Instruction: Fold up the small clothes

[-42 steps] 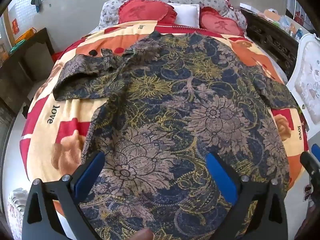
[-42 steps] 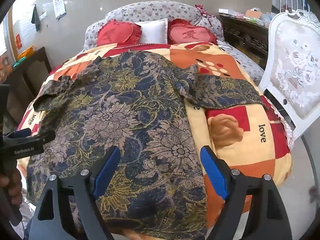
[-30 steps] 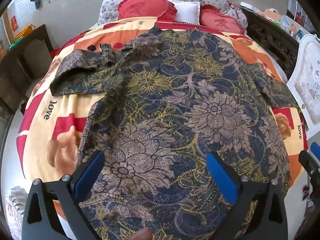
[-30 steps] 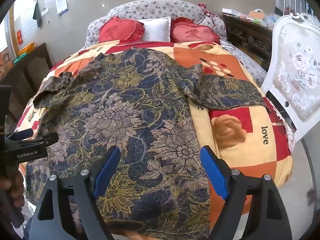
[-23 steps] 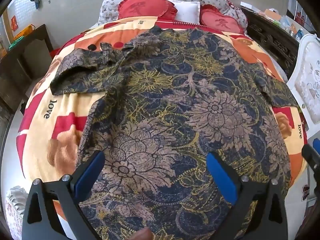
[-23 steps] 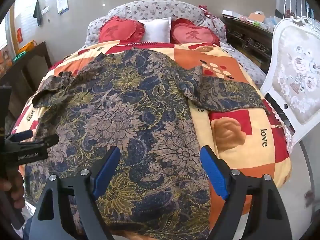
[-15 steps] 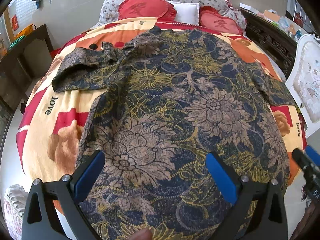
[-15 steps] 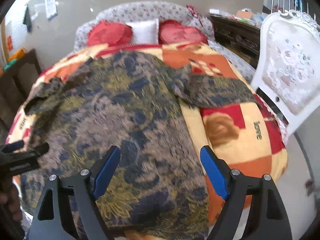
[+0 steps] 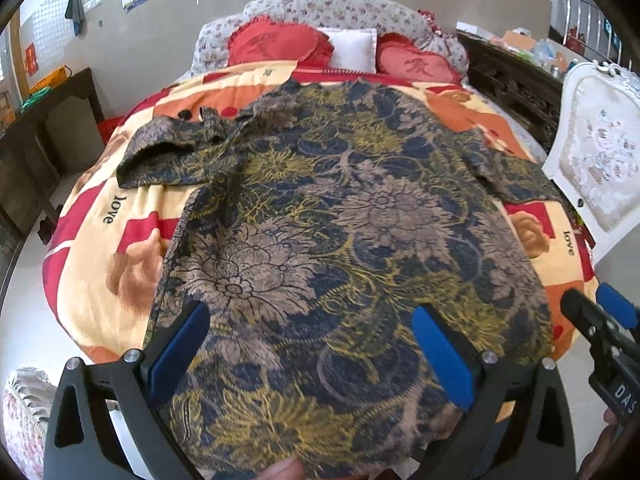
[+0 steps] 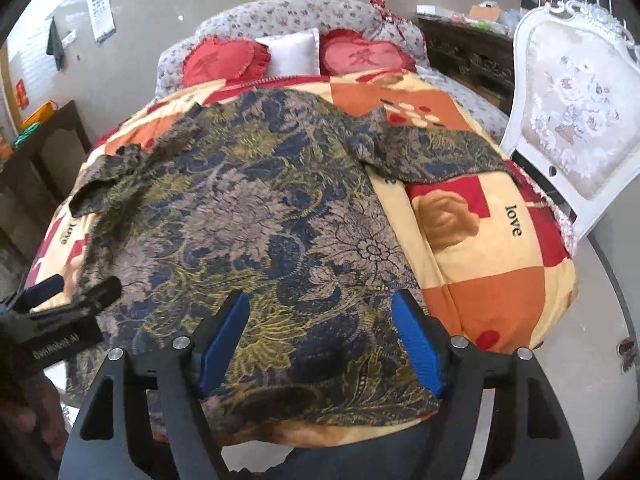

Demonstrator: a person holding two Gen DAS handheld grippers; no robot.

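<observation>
We see the bed under a bright quilt, with the floral shirt spread flat across it, sleeves out. Above the shirt's near hem, our left claw gapes wide, empty; our right claw, just narrowing, holds nothing.

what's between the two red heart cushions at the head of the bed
A white pillow stands between the two red heart cushions, against the flowered headboard. Both wrist views show it, the right wrist view more clearly.
</observation>
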